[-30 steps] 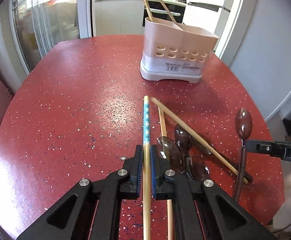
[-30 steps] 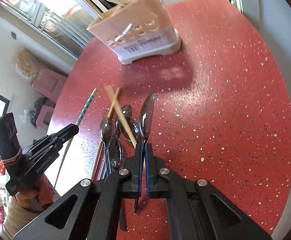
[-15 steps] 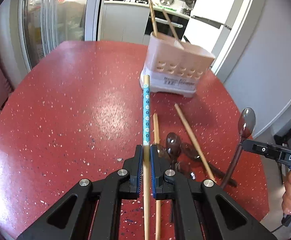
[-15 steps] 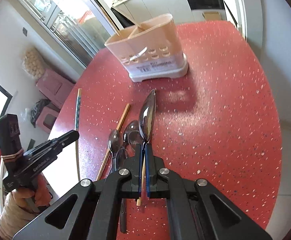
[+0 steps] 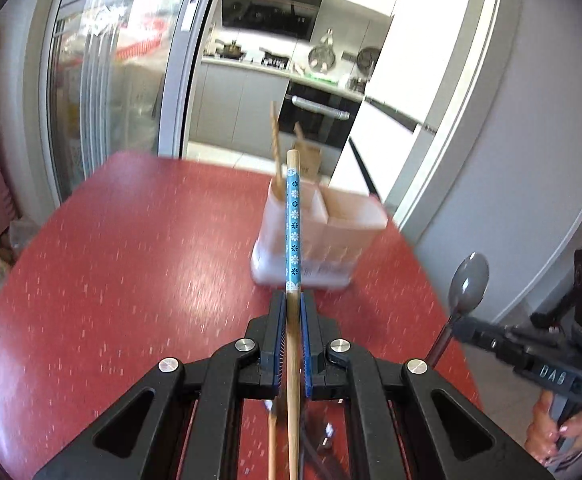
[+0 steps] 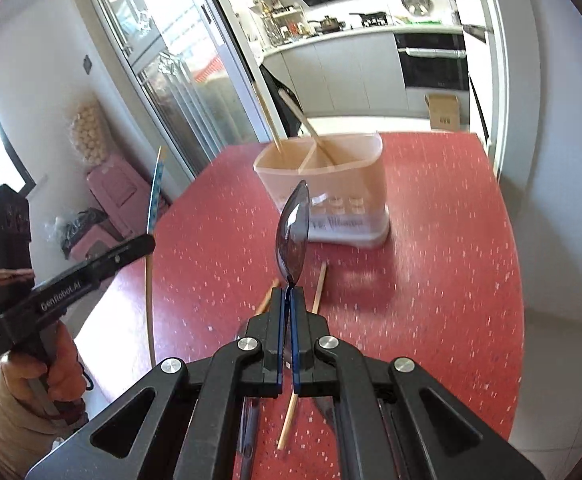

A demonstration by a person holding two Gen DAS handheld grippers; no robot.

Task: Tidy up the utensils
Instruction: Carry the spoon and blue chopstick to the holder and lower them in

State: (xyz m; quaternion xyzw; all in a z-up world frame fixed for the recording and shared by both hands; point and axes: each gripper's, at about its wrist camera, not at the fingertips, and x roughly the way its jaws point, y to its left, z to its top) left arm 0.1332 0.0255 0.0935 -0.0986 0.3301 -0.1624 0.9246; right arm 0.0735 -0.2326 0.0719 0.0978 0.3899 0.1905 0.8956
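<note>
Behind the round red speckled bench (image 5: pixel 103 264) a kitchen shows through the doorway. Both grippers have risen off the bench since a second ago: the left gripper (image 5: pixel 293 312) stays clenched on the blue-flowered bamboo chopstick (image 5: pixel 293 224), the right gripper (image 6: pixel 287 308) on the dark translucent plastic spoon (image 6: pixel 294 232). Each now points toward the pale pink divided utensil holder (image 6: pixel 331 184), so dropping them in looks next. Plain wooden chopsticks (image 6: pixel 318 288) remain lying on the bench.

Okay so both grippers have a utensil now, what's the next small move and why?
Probably carry the chopstick in the left gripper forward over the holder section where chopsticks already stand. Both utensils are clamped and clear of the table; the right gripper has the spoon.
</note>
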